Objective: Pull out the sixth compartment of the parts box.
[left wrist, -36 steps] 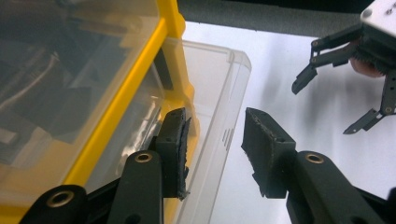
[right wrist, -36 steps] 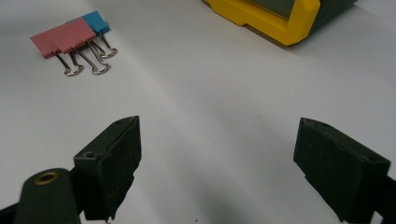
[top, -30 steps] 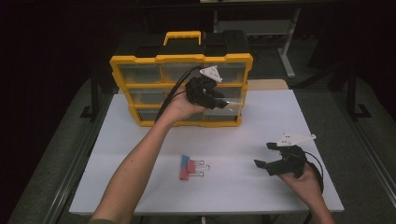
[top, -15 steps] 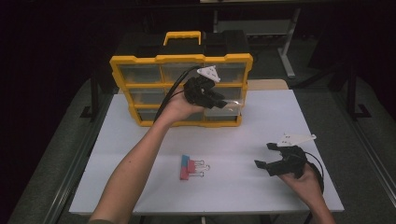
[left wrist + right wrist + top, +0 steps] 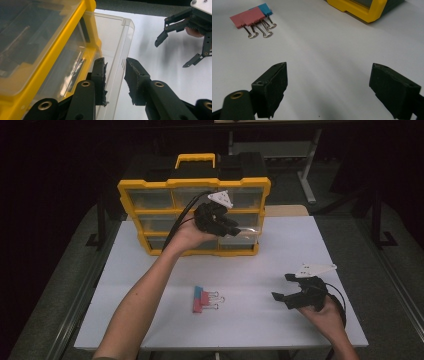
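— Left gripper [image 5: 235, 227]?
— Up at the front of the yellow organizer [image 5: 194, 185], jaws around the front wall of a clear drawer [image 5: 117, 50], one inside, one outside. Drawer pulled part way out of the lower right bay. Cannot tell from the left gripper view whether the pads truly pinch the wall: inner pad against it, outer pad very near, perhaps a sliver apart.
— Held how?
— By the left hand [image 5: 187, 236], forearm reaching forward across the white tabletop [image 5: 150, 265]. Grey three-cornered plate on top, black cable trailing back toward the wrist.
— Right gripper [image 5: 282, 287]?
— Released, jaws spread wide, nothing between them. Low over the tabletop near the right edge, in the right hand [image 5: 327, 312], well apart from the organizer.
— Anything ahead of it?
— Binder clips [image 5: 252, 18], pink and blue, lying flat and touching each other, wire handles turned toward the right gripper. Ahead of those jaws and to their left in the right gripper view; a corner of the organizer farther ahead to their right.
— And relative to the left gripper?
— Clips well behind it, back toward the person, roughly between the two forearms.
— Inside the drawer?
— Cannot tell; clear plastic and glare.
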Motion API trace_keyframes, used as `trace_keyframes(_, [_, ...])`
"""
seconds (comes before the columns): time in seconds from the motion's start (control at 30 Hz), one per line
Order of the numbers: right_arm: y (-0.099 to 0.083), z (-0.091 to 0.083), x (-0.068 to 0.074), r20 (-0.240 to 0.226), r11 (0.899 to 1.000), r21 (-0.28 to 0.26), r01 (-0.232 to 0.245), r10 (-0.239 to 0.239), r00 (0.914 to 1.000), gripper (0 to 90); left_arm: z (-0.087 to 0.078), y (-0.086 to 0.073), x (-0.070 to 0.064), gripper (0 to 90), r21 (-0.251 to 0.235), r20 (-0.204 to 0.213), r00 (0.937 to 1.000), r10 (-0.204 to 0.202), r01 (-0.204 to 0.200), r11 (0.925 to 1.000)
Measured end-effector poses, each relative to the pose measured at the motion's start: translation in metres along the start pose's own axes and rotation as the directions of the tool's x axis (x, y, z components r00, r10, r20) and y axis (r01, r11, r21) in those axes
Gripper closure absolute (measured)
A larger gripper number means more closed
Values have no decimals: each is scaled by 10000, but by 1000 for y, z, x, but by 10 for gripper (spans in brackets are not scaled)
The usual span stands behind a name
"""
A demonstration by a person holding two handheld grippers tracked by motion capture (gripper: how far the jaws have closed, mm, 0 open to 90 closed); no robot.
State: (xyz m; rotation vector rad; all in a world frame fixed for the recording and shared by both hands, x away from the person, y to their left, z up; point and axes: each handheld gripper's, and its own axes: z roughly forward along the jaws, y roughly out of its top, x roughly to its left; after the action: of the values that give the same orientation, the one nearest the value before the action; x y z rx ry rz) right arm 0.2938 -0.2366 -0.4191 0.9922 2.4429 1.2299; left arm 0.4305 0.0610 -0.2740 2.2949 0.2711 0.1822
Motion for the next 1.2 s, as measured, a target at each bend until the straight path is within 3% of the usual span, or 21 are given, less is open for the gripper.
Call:
trace_keyframes(0.33, [-1,-1,-1,-46,10000,-25,-2,2,10000,140,10,1,-4,675,251,-153,9992,377,-373,9990])
trace_keyframes(0.57, [-1,-1,-1,-26,10000,-24,10,-10,10000,140,9,1,-3,691,309,-14,9988,499,-498,9983])
trace_keyframes(0.73, [-1,0,-1,-54,10000,43,-30,30,10000,140,8,0,0,699,210,252,9990,366,-372,9991])
trace_keyframes(1.2, [-1,-1,-2,-21,10000,-34,-51,51,10000,140,4,-2,-8,717,373,588,9954,762,-785,9962])
